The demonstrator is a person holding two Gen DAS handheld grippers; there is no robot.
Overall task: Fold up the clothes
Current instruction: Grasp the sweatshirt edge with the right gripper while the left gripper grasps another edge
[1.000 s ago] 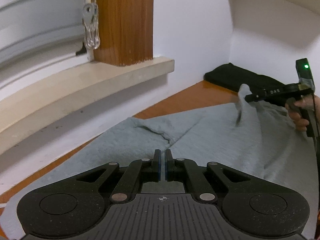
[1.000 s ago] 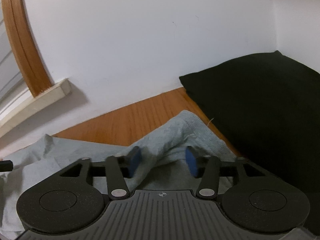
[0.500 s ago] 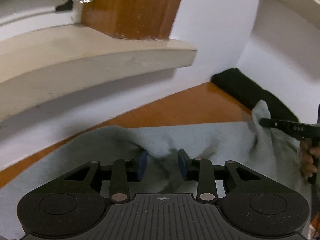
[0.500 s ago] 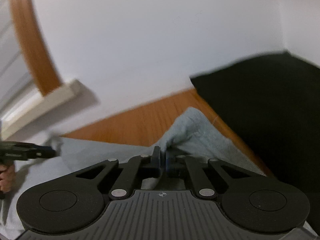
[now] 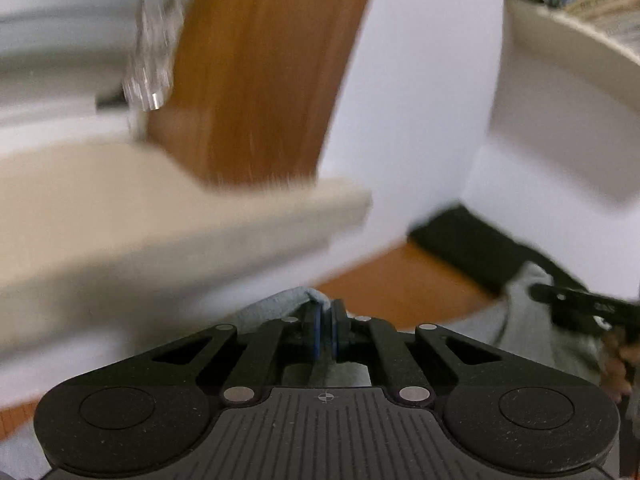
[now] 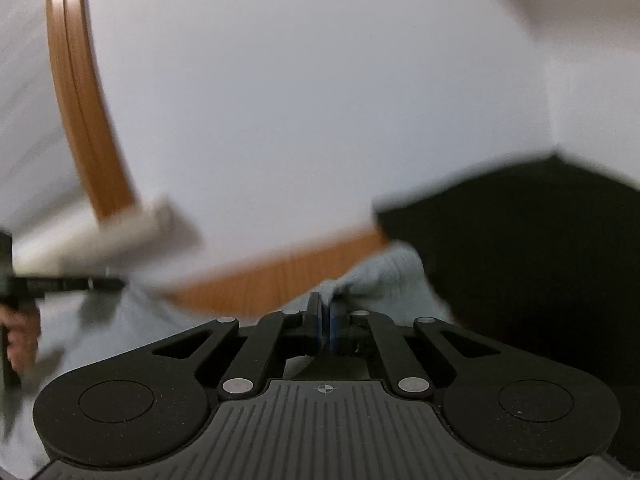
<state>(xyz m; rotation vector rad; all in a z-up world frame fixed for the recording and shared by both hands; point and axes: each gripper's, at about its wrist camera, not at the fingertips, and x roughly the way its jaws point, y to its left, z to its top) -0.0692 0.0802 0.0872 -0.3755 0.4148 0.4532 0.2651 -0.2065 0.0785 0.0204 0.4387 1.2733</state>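
Observation:
A grey garment (image 5: 520, 332) lies spread on the wooden table (image 5: 400, 280). In the left wrist view my left gripper (image 5: 325, 324) has its jaws closing, with the blue pads pinching a raised fold of the grey cloth (image 5: 280, 304). In the right wrist view my right gripper (image 6: 324, 320) is shut on another raised corner of the grey garment (image 6: 384, 276). Each gripper shows in the other's view: the right gripper (image 5: 538, 292) at far right with cloth bunched at its tip, the left gripper (image 6: 116, 283) at far left. Both views are motion-blurred.
A folded black garment (image 6: 520, 240) lies in the table's far right corner against the white wall. A beige window sill (image 5: 160, 220) juts out above the table's far edge on the left, with a wooden frame (image 5: 256, 80) and a clear clip (image 5: 152, 60) above it. A shelf (image 5: 568, 40) hangs at upper right.
The left jaws opened over the cloth's far edge, then closed on a fold of it. The right jaws, open around a cloth corner, closed on it. Both corners now stand slightly lifted.

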